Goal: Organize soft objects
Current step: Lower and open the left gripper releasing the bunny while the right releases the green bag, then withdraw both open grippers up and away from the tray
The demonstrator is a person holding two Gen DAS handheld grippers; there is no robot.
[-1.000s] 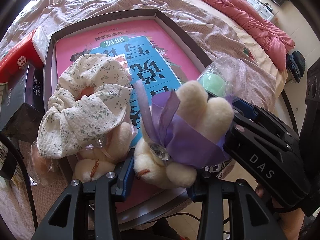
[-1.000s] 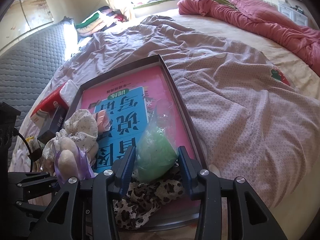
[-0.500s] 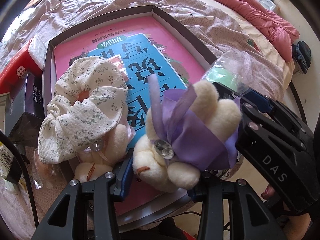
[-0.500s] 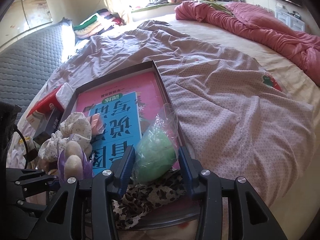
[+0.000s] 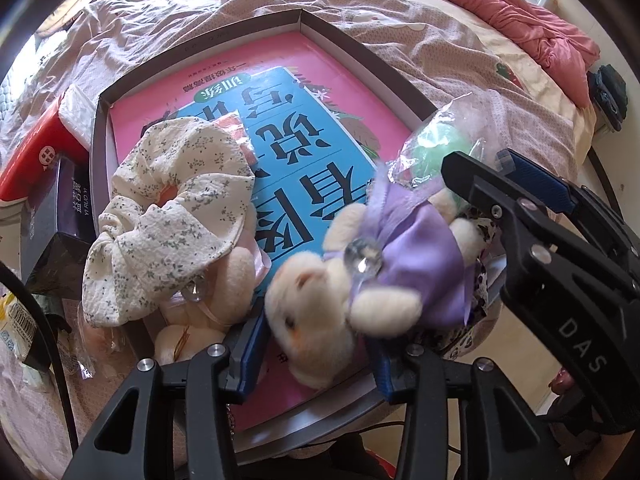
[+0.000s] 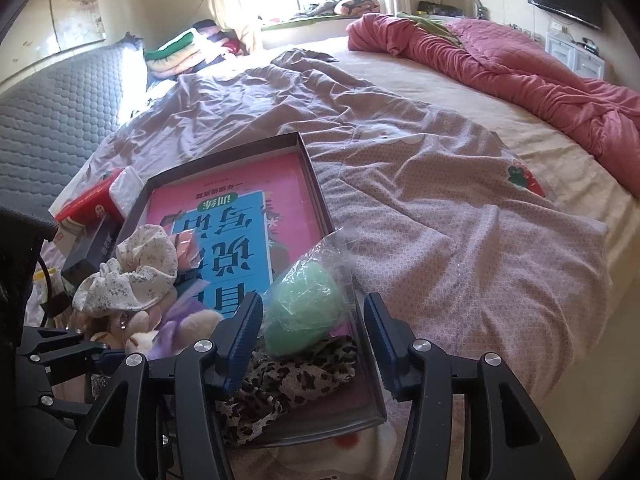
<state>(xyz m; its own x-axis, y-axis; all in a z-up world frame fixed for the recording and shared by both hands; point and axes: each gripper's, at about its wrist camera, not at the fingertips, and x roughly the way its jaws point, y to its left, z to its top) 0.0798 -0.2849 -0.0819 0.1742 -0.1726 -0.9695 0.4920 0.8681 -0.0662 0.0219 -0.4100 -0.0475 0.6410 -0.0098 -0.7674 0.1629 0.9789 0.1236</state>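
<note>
- The left gripper point(image 5: 316, 344) pointed steeply down over the near end of a shallow dark tray point(image 5: 360, 50) on the bed, its jaws closed narrow on a cream plush rabbit point(image 5: 320, 320) with a purple ribbon bow point(image 5: 416, 248).
- The rabbit lay tilted between the blue pads, its head pinched near the fingertips and its body reaching up and right toward the other tool.
- The right gripper point(image 6: 312, 332) had just been opening; its jaws stood apart around a green soft ball in a clear bag point(image 6: 304, 312), the right pad clear of the plastic.
- That bag sat at the tray's near right edge, on a leopard-print cloth point(image 6: 288, 380).
- A floral scrunchie point(image 5: 172, 216) lay left of the rabbit, over a second cream plush point(image 5: 224, 280).
- A pink-and-blue book point(image 5: 312, 128) lined the tray floor.
</note>
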